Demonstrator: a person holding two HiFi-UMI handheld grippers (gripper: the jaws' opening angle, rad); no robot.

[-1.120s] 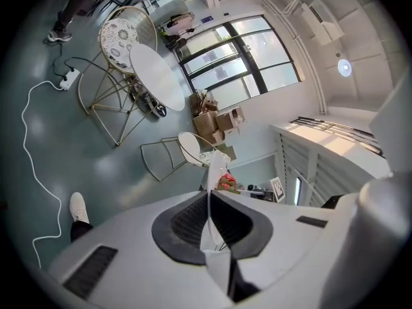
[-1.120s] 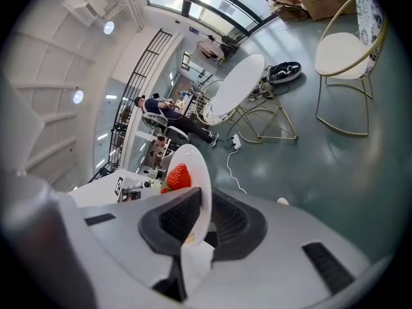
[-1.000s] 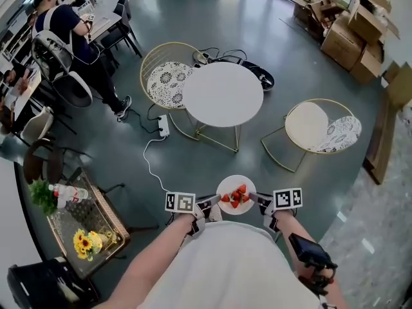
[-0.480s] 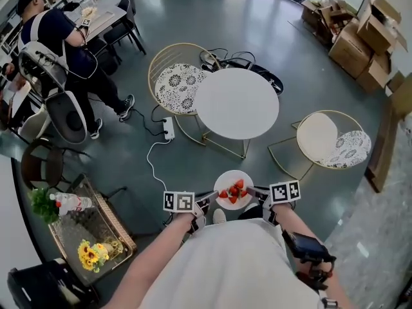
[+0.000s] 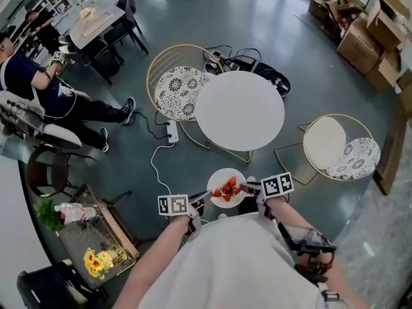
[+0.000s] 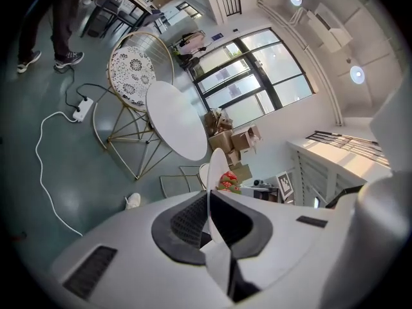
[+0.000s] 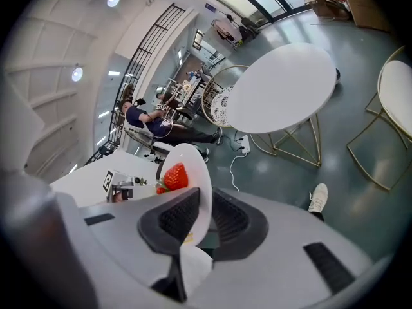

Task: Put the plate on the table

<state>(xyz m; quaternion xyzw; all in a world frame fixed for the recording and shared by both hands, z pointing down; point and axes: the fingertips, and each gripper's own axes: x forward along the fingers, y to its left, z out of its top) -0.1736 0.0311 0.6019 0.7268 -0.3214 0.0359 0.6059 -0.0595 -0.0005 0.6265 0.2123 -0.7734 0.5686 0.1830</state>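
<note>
**Plate aloft, short of the surface**

Not placed yet. I carry the plate point(image 5: 225, 174) and its strawberries point(image 5: 226, 189) in the air. The left hand-held gripper point(image 5: 205, 197) and right hand-held gripper point(image 5: 250, 187) each clamp an opposite rim. Approach and set-down remain.

Room: grey floor point(image 5: 193, 18); round white surface point(image 5: 239, 111) ahead, top bare; wire chairs point(image 5: 172, 82) flanking it; cardboard boxes point(image 5: 370, 24) beyond.

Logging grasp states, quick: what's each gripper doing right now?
Left gripper: shut on the plate, at its rim.
Right gripper: shut on the plate's opposite rim.
</note>
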